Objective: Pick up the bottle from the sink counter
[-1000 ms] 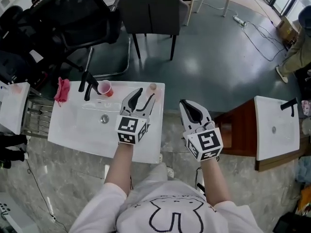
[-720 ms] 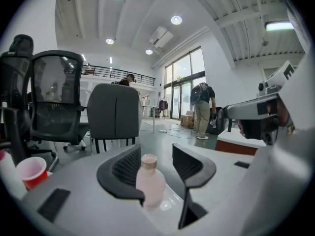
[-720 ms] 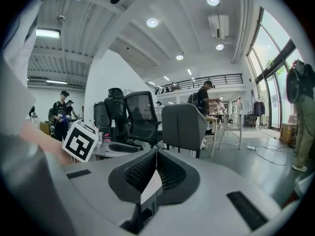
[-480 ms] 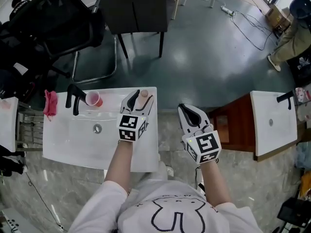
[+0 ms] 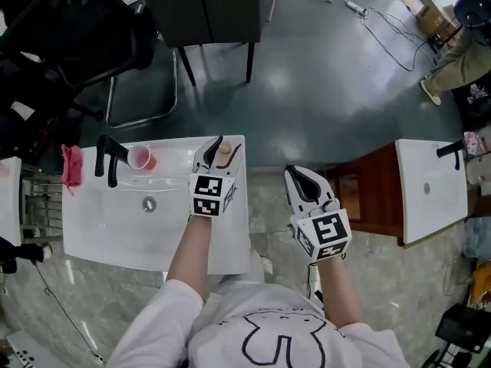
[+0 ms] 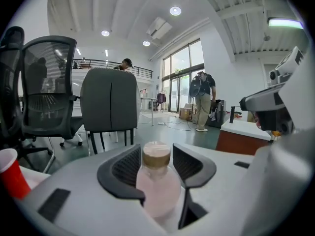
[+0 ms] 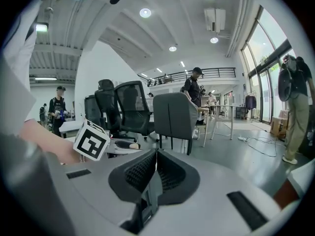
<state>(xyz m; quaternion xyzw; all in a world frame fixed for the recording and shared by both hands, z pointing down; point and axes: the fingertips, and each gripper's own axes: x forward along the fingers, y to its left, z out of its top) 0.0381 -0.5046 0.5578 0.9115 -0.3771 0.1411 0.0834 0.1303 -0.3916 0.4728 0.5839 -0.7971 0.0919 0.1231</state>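
- Left gripper (image 5: 229, 143): jaws set apart and just closing in, with the bottle (image 6: 156, 183) between them; no firm press on it is seen.
- Bottle is stood upright at the far right corner of the sink counter (image 5: 92, 228).
- Left forearm (image 5: 192, 244) is stretched forward over the counter's right end, gripper pointed away and slightly down.
- Right gripper (image 7: 155, 156): jaws pressed together, nothing held.
- Right hand is held off the counter's right edge, over the floor, pointed forward.
- Red cup (image 5: 140, 157) is placed near the faucet (image 5: 107, 156), well apart from the bottle.

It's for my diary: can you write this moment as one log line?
left tool: open around bottle, jaws just closing | right tool: shut, empty | bottle: on sink counter
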